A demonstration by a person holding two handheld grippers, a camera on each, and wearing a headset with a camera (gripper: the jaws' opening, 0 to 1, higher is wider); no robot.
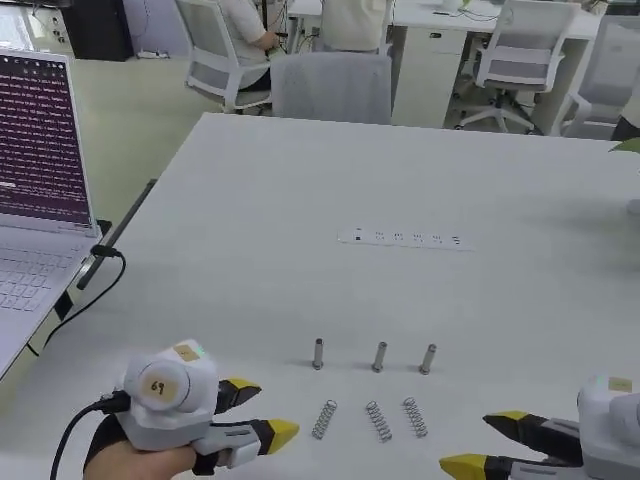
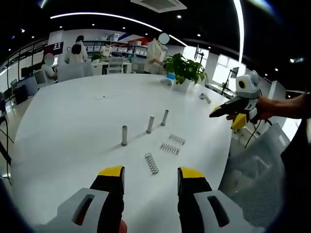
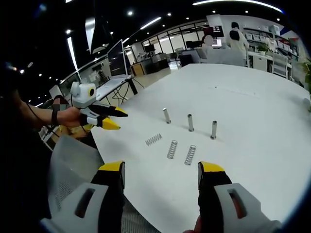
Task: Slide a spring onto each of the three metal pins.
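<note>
Standing upright in a row toward the near side of the white desk (image 1: 300, 190) are three metal pins (image 1: 379, 356), all bare. Three springs (image 1: 378, 421) lie flat just nearer than the pins, one before each, not touching them. The left gripper (image 1: 268, 408) hovers at the near left, jaws apart, holding nothing. The right gripper (image 1: 478, 442) hovers at the near right, likewise parted and empty. A laptop (image 1: 40, 150) sits open at the left.
</note>
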